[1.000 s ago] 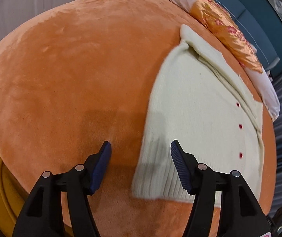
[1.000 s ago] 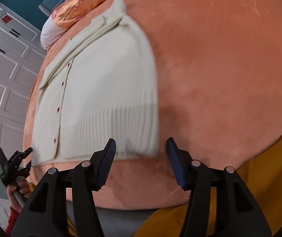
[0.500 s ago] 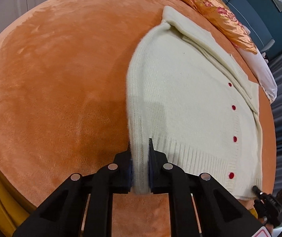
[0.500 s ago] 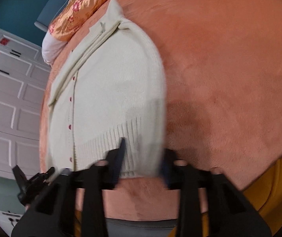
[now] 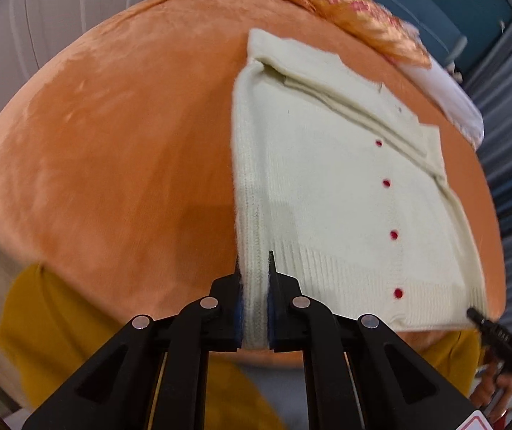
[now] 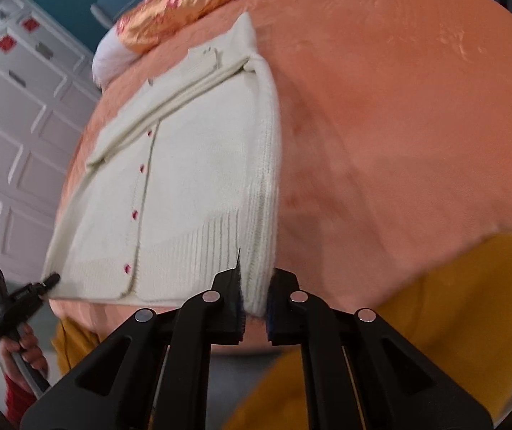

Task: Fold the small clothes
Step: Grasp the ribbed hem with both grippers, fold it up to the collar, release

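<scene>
A second ago both grippers hung open over the hem corners of the cream cardigan [image 5: 331, 193]; half a second later they had closed on the knit. Now the left gripper [image 5: 254, 317] is clamped on the ribbed hem corner at the lower middle of its frame, fabric squeezed between the blue pads. The right gripper [image 6: 254, 313] pinches the opposite hem corner the same way, at the lower middle of its own frame.

The cardigan lies button side up on the orange plush bed cover [image 5: 112, 136], its red buttons running up the right half of the left view. Its folded sleeves and collar sit toward the upper part of the frame, near the floral pillow [image 5: 356, 18]. The gripped edges now stand up in narrow ridges instead of lying flat, so the hem seems to be lifting.

With both corners secured, the likely next step is carrying the hem up toward the collar to fold the garment in half. The soft knit may sag in the middle.
</scene>
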Motion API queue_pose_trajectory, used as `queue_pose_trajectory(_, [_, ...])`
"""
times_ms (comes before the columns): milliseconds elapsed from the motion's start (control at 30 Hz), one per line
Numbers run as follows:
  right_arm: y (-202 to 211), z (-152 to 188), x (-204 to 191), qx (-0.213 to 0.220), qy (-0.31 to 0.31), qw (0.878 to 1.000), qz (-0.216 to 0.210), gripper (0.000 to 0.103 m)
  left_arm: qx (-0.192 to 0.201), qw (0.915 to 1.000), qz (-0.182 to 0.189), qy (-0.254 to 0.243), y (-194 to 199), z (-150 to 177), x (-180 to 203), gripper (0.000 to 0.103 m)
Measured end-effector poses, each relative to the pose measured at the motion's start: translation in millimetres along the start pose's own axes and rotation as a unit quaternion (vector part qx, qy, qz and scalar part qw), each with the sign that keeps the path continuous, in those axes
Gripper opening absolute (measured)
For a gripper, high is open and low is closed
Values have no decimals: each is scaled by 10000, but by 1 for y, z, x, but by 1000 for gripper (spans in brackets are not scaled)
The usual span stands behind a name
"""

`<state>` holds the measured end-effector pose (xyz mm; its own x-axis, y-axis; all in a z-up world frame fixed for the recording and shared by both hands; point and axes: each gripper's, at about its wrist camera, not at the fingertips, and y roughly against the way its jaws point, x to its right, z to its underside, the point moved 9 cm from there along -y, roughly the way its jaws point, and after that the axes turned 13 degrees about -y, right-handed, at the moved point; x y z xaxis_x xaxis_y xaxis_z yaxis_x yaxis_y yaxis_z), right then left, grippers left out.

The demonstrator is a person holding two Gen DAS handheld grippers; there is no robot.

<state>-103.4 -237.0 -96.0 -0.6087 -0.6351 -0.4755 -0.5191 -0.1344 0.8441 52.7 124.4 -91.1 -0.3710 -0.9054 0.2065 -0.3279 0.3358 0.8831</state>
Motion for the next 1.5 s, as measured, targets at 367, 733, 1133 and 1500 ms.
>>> queue_pose_trajectory(367, [63,124,55,-1160,438,9902,640,6,-1121,9936,110,-36,46,137,10,7])
queue_pose_trajectory(733, [100,19,1,245,340,9989,-226,6,860,9953,410,188,93,-23,16,6])
queue_pose_trajectory(1133, [71,-124,-69,2072,142,9732,-992,6,2203,9752,-56,218,68,-161,18,7])
queue_pose_trajectory(1500, [6,-180,-88,2132,-237,9719,-967,7,1799,9820,-489,310,-14,-202,-3,7])
